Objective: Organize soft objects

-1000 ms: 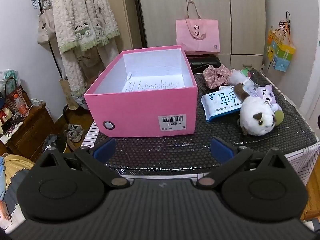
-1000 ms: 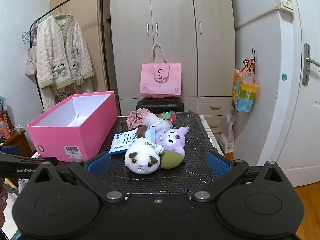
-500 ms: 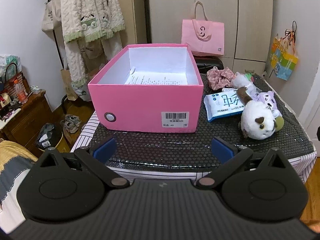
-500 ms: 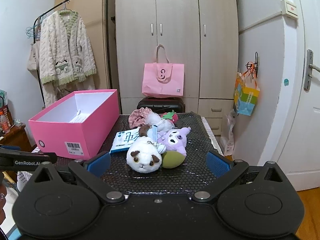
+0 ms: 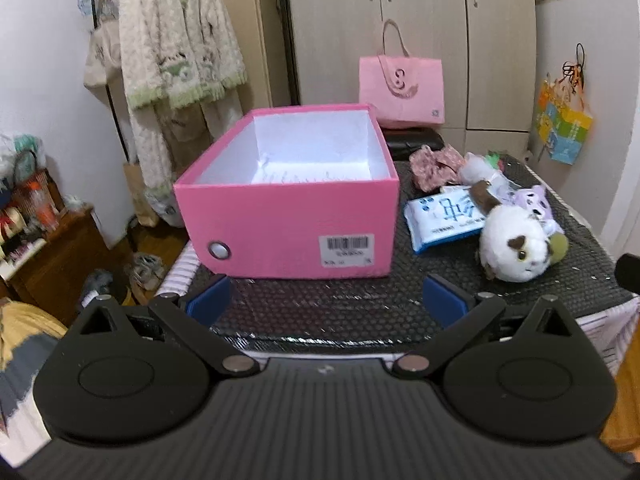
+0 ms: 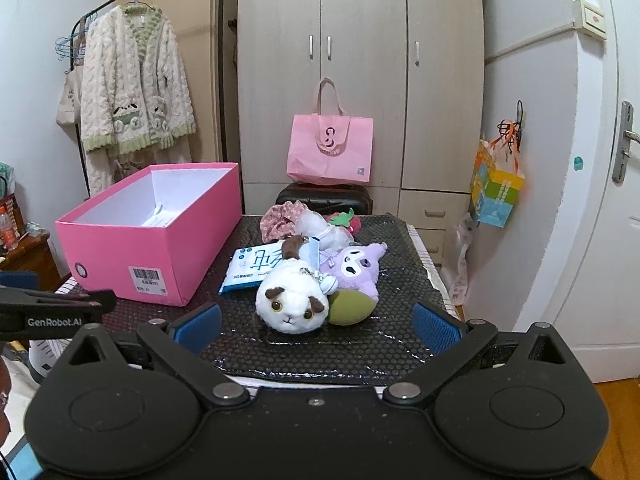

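Pink box (image 5: 286, 216) sits empty of toys at eleven o'clock of the white plush (image 6: 294, 300). Both the left gripper (image 5: 326, 304) and right gripper (image 6: 316, 322) hang spread wide, holding nothing. Judged step: approach; next, the right closes around that plush.

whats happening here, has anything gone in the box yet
A person holds a two-finger gripper in each hand over a table covered with a black mat. Both the left gripper and the right gripper are open and hold nothing. The pink box holds only a sheet of paper. The soft things lie in a pile beside it: a white plush, a purple plush, a tissue pack and a floral scrunchie. The right gripper faces the white plush.
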Motion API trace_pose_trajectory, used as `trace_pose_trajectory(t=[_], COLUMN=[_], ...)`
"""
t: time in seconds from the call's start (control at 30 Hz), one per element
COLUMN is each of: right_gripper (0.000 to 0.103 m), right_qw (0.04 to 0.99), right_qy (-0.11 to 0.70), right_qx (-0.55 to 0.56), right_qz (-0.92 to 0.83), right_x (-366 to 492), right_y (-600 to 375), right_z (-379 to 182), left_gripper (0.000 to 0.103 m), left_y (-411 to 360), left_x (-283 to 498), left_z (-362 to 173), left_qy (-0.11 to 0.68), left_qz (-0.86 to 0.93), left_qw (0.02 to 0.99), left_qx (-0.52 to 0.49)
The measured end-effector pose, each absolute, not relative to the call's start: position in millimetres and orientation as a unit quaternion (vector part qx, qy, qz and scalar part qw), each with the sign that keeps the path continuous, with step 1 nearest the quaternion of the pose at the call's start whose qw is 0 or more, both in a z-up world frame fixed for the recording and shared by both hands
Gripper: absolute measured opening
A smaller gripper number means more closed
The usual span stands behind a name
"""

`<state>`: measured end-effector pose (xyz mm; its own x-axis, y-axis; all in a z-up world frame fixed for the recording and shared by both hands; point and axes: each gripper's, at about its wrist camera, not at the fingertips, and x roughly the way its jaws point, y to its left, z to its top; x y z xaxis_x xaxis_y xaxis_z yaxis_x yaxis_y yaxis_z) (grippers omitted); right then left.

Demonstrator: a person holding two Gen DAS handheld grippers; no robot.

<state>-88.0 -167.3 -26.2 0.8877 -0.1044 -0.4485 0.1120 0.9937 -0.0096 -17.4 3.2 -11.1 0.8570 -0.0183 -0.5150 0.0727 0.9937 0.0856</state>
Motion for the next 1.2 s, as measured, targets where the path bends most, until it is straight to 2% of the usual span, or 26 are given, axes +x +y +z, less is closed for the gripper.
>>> trace_pose_trajectory(t=[0.6,1.2], right_gripper=[0.103,0.103], right_qw=[0.97,0.964], right_qy=[0.238,0.249], right_qx=[0.004,0.022], right_qz=[-0.054,-0.094], right_x=[-84.1,-77.7], right_y=[-163.1,-180.7], right_z=[-31.6,-37.0], left_gripper=[0.101,0.103], left_y=[12.1,4.3], left_x=[-17.8,-11.2], left_z=[-12.5,-18.1], left_qy=[0.248,0.268], left_qz=[-0.023,-0.046], left_qw=[0.968,0.961], left_qx=[0.036,0.048])
